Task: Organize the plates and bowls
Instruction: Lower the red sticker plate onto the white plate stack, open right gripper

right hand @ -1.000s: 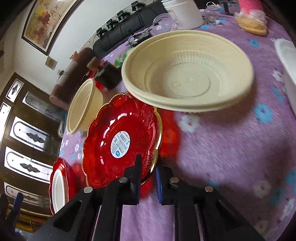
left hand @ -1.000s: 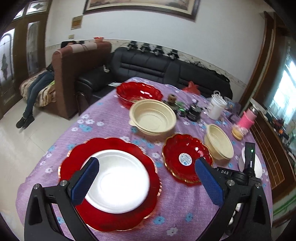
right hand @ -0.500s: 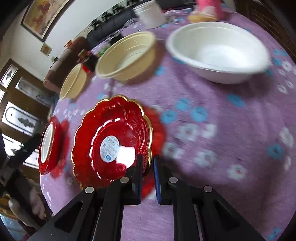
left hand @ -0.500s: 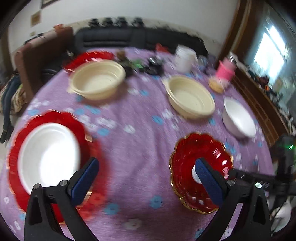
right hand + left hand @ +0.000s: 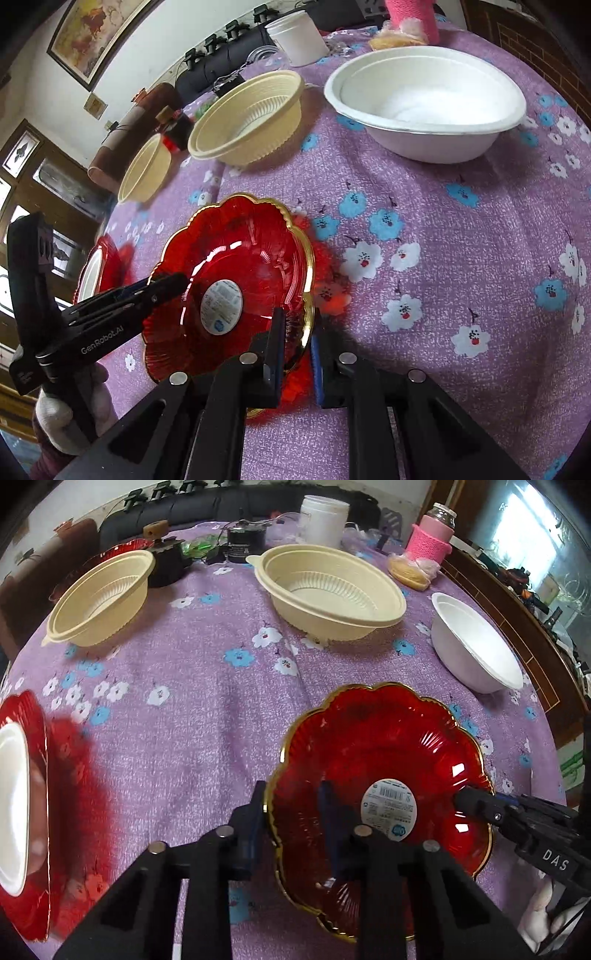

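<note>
- Left edge of the left wrist view: a large red plate (image 5: 22, 812) carrying a white plate (image 5: 13, 805) lies flat on the surface (image 5: 192, 709).
- Upper area: two cream bowls (image 5: 99, 598) (image 5: 332, 590) and a white bowl (image 5: 476, 642) stand upright, well apart.
- Lower centre: the small red plate (image 5: 380, 801), scalloped and gold-rimmed, faces up and tilts slightly; being round, it has no long axis.
- Left hand-held gripper (image 5: 291, 819) is clamped on its left rim.
- Right hand-held gripper (image 5: 297, 343) is clamped on the near rim in its own view.
- Judgement: light, stiff, glossy plastic or glass; possibly brittle and slippery. The rim is the best hold.
</note>
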Motion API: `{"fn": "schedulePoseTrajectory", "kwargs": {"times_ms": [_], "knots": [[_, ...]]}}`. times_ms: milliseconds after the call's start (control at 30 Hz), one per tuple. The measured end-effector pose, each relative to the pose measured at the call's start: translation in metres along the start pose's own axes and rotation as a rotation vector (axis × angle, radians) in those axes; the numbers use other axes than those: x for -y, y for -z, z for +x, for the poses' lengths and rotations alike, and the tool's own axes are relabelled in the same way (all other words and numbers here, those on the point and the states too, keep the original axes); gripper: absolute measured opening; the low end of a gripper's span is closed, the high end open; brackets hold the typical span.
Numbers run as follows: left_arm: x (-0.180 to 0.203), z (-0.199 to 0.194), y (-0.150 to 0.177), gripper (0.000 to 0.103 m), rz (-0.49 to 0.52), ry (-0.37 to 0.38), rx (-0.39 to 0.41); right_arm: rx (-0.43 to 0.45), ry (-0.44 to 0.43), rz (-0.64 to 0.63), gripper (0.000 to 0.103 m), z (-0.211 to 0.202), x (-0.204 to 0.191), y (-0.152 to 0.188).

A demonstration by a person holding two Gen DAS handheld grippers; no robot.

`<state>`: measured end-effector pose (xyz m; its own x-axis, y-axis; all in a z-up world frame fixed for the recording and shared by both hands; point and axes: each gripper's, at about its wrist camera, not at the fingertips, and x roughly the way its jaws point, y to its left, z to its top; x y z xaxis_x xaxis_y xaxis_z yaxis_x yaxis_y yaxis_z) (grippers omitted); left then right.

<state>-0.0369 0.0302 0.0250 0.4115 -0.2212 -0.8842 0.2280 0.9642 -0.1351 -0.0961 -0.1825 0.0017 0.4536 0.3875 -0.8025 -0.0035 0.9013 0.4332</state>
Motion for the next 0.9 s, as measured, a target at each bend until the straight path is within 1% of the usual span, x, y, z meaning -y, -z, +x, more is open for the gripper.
{"fn": "schedulePoseTrajectory", "kwargs": {"times_ms": [67,200,300,367,467,500,567,633,767,800,900], "knots": [[-0.003,-0.007,0.003,0.022,-0.009,0.006,0.011,0.008,0.017,-0.018,0.013,-0.002,-0.005,0.001],[-0.013,-0.027,0.008,0.022,-0.039,0.02,0.039,0.027,0.007,-0.031,0.013,-0.01,-0.015,0.002],[-0.025,-0.05,0.012,0.022,-0.062,0.004,0.084,0.044,-0.009,-0.051,0.013,-0.015,-0.033,-0.002],[-0.043,-0.069,0.013,0.022,-0.094,-0.007,0.118,0.055,-0.025,-0.076,0.013,-0.016,-0.051,-0.005],[-0.075,-0.095,0.013,0.022,-0.152,-0.034,0.171,0.065,-0.071,-0.121,0.013,-0.013,-0.085,-0.014],[-0.085,-0.102,0.013,0.022,-0.168,-0.048,0.187,0.067,-0.091,-0.146,0.013,-0.01,-0.103,-0.017],[-0.111,-0.12,0.013,0.022,-0.207,-0.086,0.223,0.064,-0.119,-0.18,0.013,-0.004,-0.128,-0.022],[-0.139,-0.134,0.016,0.022,-0.25,-0.126,0.248,0.056,-0.146,-0.23,0.013,0.008,-0.163,-0.028],[-0.186,-0.145,0.025,0.023,-0.332,-0.181,0.262,0.026,-0.18,-0.3,0.014,0.037,-0.218,-0.031],[-0.199,-0.146,0.028,0.023,-0.354,-0.197,0.26,0.018,-0.183,-0.309,0.014,0.042,-0.225,-0.031],[-0.221,-0.141,0.036,0.023,-0.39,-0.225,0.249,-0.012,-0.186,-0.338,0.014,0.066,-0.252,-0.032]]}}
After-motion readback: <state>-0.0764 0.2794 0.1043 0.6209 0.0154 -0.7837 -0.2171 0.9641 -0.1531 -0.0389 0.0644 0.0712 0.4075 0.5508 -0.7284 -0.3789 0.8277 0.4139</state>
